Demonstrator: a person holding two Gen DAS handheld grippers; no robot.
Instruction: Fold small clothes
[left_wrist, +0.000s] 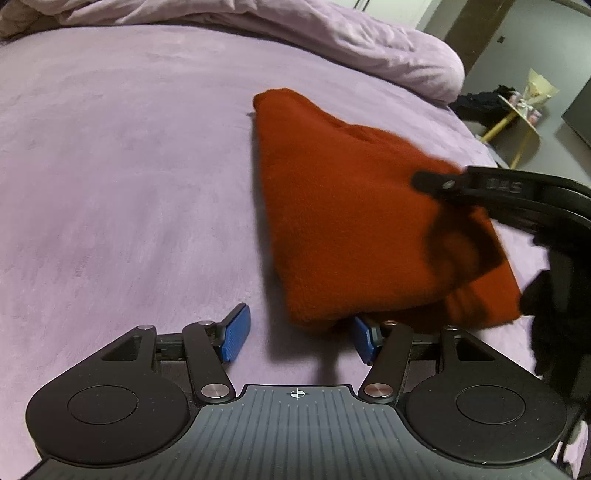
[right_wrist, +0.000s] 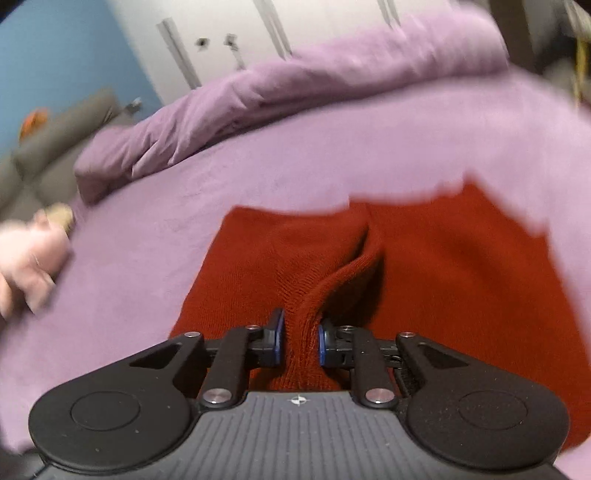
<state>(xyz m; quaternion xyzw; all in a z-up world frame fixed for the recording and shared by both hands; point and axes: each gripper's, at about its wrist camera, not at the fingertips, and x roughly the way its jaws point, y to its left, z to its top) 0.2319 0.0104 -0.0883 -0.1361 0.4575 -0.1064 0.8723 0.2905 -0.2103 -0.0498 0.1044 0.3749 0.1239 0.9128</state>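
Duvet (left_wrist: 369, 40) bunched behind red garment (left_wrist: 351, 221), stool (left_wrist: 517, 118) beyond

Left claw (left_wrist: 297, 334): black linkage arms, blue ribbed pads, silver screws, ridged grey base, crosshair mark.

Lilac-sheeted bed (left_wrist: 129, 166) with red knit garment (left_wrist: 351, 221) and bunched duvet (left_wrist: 332, 40).

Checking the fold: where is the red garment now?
The red garment lies on the purple bed, pinched by the right tool, right of the open left tool.
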